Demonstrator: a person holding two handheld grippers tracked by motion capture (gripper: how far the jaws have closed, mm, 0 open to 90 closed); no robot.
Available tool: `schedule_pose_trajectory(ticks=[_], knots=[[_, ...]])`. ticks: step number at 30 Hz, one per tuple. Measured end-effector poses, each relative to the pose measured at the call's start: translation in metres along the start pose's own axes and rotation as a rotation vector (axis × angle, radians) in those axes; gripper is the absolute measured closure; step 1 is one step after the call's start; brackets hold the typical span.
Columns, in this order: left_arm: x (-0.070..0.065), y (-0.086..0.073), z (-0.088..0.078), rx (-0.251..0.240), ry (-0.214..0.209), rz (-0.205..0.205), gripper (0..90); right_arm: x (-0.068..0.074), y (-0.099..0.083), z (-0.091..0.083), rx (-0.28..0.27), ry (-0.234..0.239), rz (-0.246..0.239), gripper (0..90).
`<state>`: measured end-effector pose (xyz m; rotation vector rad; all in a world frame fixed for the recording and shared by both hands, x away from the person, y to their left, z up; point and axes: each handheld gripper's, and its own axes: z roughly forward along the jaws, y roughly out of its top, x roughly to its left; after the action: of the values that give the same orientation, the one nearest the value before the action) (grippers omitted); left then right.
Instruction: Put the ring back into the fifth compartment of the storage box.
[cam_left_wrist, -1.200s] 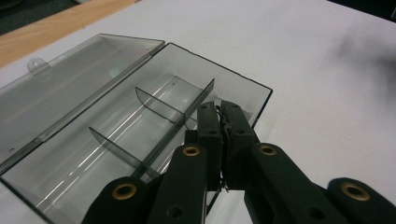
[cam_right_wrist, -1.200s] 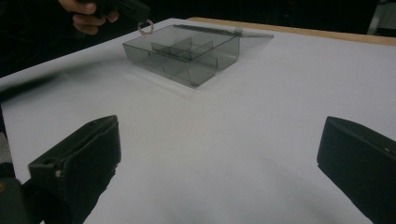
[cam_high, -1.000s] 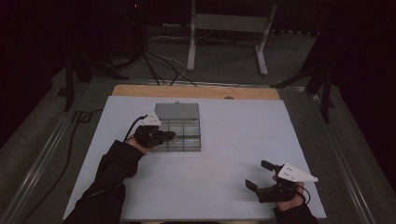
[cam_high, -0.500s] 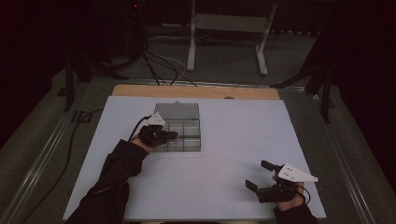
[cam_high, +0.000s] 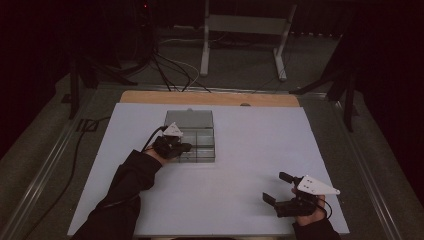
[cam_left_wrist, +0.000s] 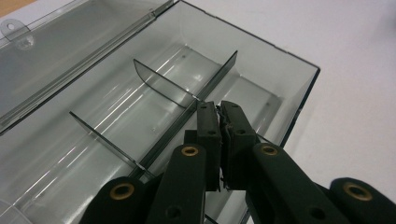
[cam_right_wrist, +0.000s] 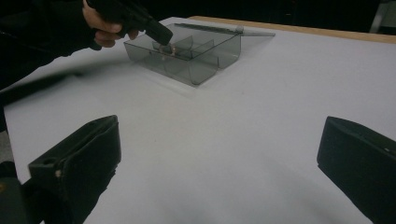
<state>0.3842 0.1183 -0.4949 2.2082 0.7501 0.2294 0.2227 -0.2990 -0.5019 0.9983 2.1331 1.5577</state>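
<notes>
Left gripper view: box beneath left claw

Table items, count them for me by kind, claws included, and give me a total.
Clear divided box, lid open: 1
Claws: 2, the left claw shut over the box, the right claw open above the white table
Total: 3

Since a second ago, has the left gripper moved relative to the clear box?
No. In the high view the left gripper sits over the clear box's left near corner, as before. Its jaws are closed above the central divider.
</notes>
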Motion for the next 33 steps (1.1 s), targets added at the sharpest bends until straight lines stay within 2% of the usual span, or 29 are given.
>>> schedule_pose_trajectory(ticks=[5, 7, 10, 12, 17, 20, 23, 24, 25, 26, 33], knots=[[-0.001, 0.001, 0.002, 0.003, -0.001, -0.003, 88.6, 0.000, 0.000, 0.000, 0.000, 0.000, 0.001, 0.0], [0.000, 0.001, 0.002, -0.006, 0.012, -0.018, 88.3, 0.000, 0.000, 0.000, 0.000, 0.000, 0.002, 0.0], [0.001, 0.001, -0.001, -0.011, 0.044, -0.027, 79.0, 0.000, 0.000, 0.000, 0.000, -0.001, 0.001, 0.0], [0.001, 0.002, -0.002, -0.015, 0.062, -0.032, 67.8, 0.000, 0.000, 0.000, 0.000, -0.001, 0.002, 0.0], [-0.001, 0.003, -0.006, -0.021, 0.062, -0.036, 52.5, 0.000, 0.000, 0.000, 0.000, -0.002, 0.001, 0.0], [-0.002, 0.004, -0.009, -0.028, 0.061, -0.036, 47.2, 0.000, 0.000, -0.001, -0.001, -0.003, 0.001, 0.0], [-0.002, 0.004, -0.011, -0.041, 0.044, -0.041, 39.9, 0.000, 0.000, -0.001, -0.001, -0.002, 0.002, 0.0], [-0.003, 0.005, -0.013, -0.038, 0.044, -0.041, 39.9, -0.001, 0.000, -0.001, -0.001, -0.002, 0.003, 0.0], [-0.004, 0.005, -0.015, -0.040, 0.045, -0.046, 33.0, -0.001, 0.000, -0.001, -0.001, -0.003, 0.003, 0.0], [-0.004, 0.005, -0.015, -0.040, 0.045, -0.046, 30.4, -0.001, 0.000, -0.001, -0.001, -0.003, 0.003, 0.0], [-0.005, 0.007, -0.027, -0.064, 0.035, -0.055, 16.4, -0.001, 0.000, 0.000, 0.000, -0.003, 0.003, 0.0]])
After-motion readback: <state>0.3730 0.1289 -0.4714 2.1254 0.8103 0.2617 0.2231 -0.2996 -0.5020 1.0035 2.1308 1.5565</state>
